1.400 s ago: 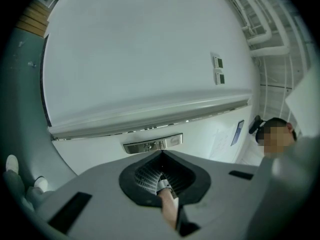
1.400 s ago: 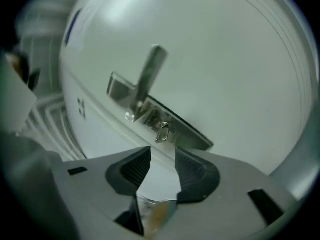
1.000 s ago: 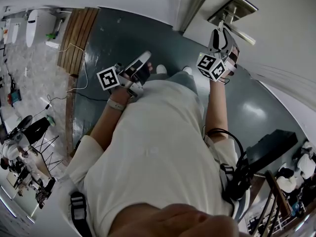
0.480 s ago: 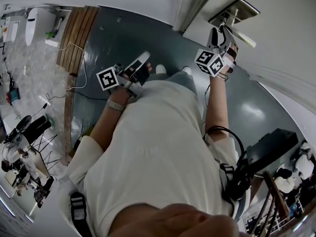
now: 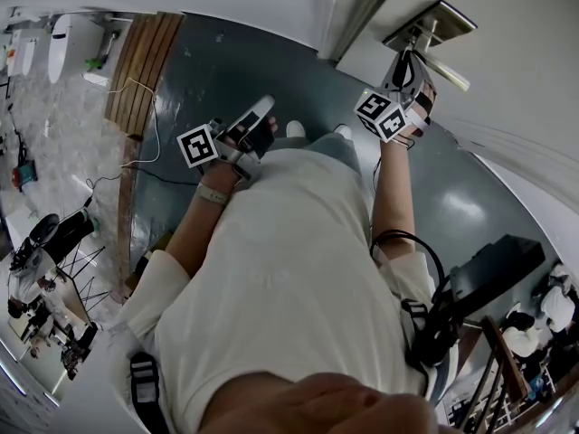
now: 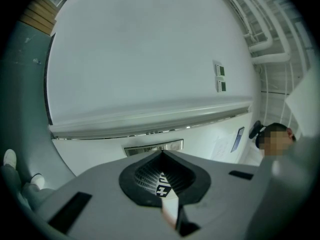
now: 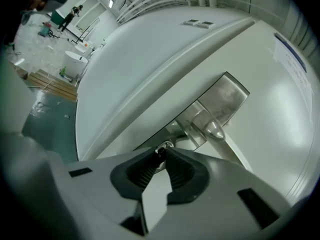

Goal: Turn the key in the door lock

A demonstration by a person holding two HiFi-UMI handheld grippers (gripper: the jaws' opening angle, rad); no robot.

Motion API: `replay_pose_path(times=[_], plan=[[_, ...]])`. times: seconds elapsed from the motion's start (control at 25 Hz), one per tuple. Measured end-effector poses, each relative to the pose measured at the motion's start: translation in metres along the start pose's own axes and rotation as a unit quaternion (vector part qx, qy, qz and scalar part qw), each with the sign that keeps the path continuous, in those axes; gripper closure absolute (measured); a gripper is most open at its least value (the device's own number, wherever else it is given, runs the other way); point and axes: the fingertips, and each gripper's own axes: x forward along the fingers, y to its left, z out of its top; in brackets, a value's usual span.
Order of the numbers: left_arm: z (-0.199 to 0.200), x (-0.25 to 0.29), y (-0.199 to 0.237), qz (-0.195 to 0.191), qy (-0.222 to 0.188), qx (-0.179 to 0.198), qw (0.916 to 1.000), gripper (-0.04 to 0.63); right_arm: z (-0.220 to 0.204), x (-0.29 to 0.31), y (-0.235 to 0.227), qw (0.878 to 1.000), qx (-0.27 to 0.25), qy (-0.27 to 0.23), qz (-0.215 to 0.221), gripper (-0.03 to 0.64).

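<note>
In the right gripper view the right claw (image 7: pixel 161 153) fills the lower half of the frame. Its jaws have just been closing and now stand nearly together, the ribbed pads (image 7: pixel 142 176) pinching a small metal key (image 7: pixel 162 146) at their very tips. The key sits at the lower end of the long metal handle plate (image 7: pixel 222 101), which runs diagonally from the centre up toward the right. The lever handle (image 7: pixel 215 130) juts out of the plate just above and right of the claw tips. The plate is fixed to the white door (image 7: pixel 280 134).

In the head view the right claw (image 5: pixel 406 61) is raised at the upper right, its tips up against the handle plate (image 5: pixel 432 21) beside the lever handle (image 5: pixel 445 69) — the key itself cannot be made out there.

The left claw (image 5: pixel 261 108) is held near the middle of that frame, above the person's white shirt (image 5: pixel 289 269) and well apart from the door hardware. In its own view the left claw (image 6: pixel 162 155) has its jaws together with nothing between them, pointing at a white wall (image 6: pixel 150 59).
</note>
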Motion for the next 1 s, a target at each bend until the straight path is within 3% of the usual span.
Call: replay_pose_path(times=[0.2,0.4,0.48,0.64,0.72,0.8,1.0], plan=[[0.001,0.000,0.000,-0.001,-0.003,-0.001,1.0000,0.588,0.002,-0.002,-0.003,0.995,0.096,-0.008,0.007,0.554],[0.001,0.000,0.000,-0.001,-0.003,-0.004,1.0000,0.588,0.000,-0.004,-0.005,0.981,0.191,-0.011,0.018,0.555],[0.001,0.000,-0.001,-0.002,-0.004,-0.004,1.0000,0.588,0.000,-0.004,-0.005,0.968,0.251,-0.015,0.028,0.557],[0.002,0.001,0.000,-0.002,-0.004,-0.005,1.0000,0.588,-0.003,-0.003,-0.006,0.925,0.376,-0.020,0.047,0.559],[0.003,0.000,0.000,-0.001,-0.004,-0.005,1.0000,0.588,-0.006,-0.003,-0.008,0.891,0.449,-0.023,0.058,0.563],[0.002,0.000,0.000,-0.001,-0.005,-0.006,1.0000,0.588,-0.008,-0.003,-0.009,0.841,0.536,-0.028,0.073,0.566],[0.003,0.000,0.000,-0.001,-0.005,-0.007,1.0000,0.588,-0.009,-0.002,-0.012,0.679,0.724,-0.048,0.112,0.571]])
